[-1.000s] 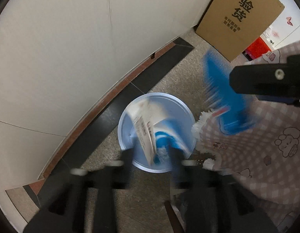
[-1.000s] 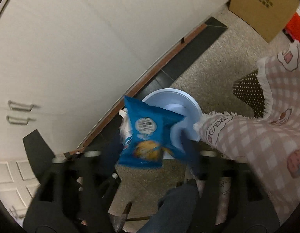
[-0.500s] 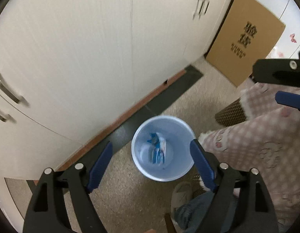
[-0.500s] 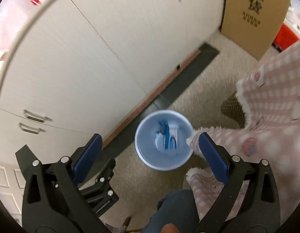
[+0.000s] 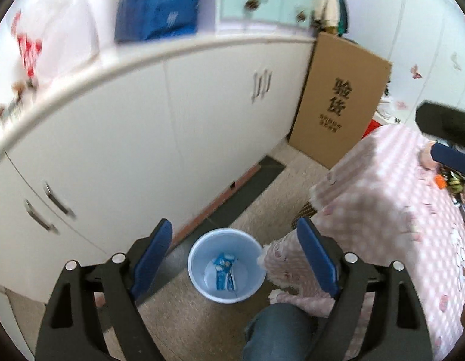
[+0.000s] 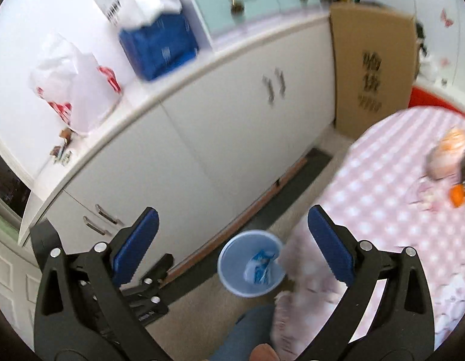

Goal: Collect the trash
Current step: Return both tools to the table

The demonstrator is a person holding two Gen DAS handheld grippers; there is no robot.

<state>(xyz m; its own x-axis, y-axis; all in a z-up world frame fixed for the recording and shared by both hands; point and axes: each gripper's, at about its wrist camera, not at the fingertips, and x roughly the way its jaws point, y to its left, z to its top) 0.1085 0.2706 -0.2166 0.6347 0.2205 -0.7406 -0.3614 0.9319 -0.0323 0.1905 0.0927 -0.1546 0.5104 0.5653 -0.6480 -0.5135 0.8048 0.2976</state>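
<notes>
Blue wrappers [image 5: 224,272] lay in the bin [image 5: 199,282] on the floor, between the cabinet [image 5: 187,138] and the table [image 5: 392,210]. We held both tools above it. Our left gripper [image 5: 235,258] was opening with nothing between its jaws; our right gripper [image 6: 232,243] stood spread wide, also bare. More litter [image 6: 447,153] seemed to sit on the tablecloth at the far right — too blurred to name. We judged such wrappers light, thin, crinkly and a bit slick — best pinched flat across a crimped edge, where the pads [image 5: 315,257] would not slide off.
</notes>
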